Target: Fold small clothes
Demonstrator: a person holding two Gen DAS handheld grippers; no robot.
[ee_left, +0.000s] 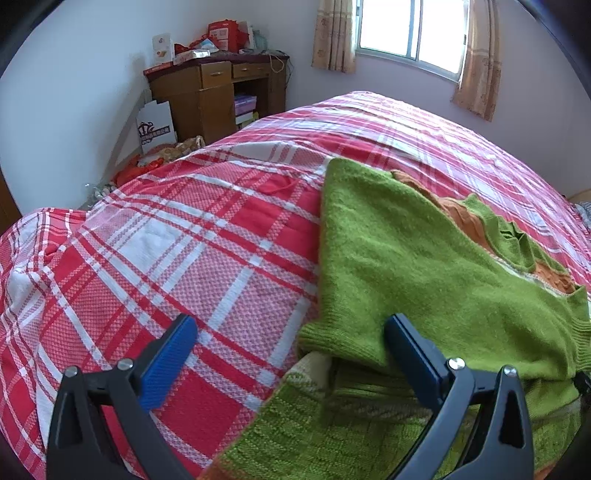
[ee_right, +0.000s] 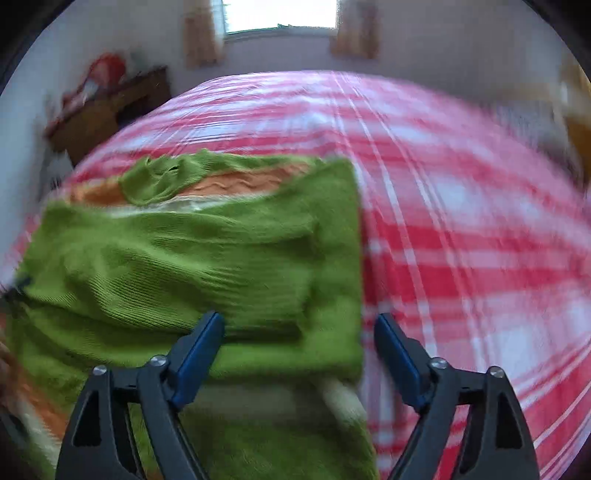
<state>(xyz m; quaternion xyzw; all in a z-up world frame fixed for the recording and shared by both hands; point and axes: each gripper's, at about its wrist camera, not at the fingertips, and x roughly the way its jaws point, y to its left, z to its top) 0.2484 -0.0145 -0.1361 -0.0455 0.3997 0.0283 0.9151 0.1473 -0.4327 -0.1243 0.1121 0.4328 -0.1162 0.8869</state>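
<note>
A small green knitted sweater (ee_left: 406,258) with orange and cream stripes lies partly folded on a bed with a red and white plaid cover (ee_left: 166,240). In the left wrist view my left gripper (ee_left: 291,328) stands wide open over the sweater's folded left edge, nothing pinched between its blue pads. The right wrist view is blurred. There the same sweater (ee_right: 192,258) lies folded over itself, and my right gripper (ee_right: 299,328) is open above its right edge, the cloth lying loose below the fingers.
A brown wooden desk (ee_left: 218,96) piled with red boxes stands by the far wall, with a white box (ee_left: 155,125) and clutter on the floor beside it. A curtained window (ee_left: 410,33) is behind the bed. Bare plaid cover (ee_right: 461,221) stretches to the right.
</note>
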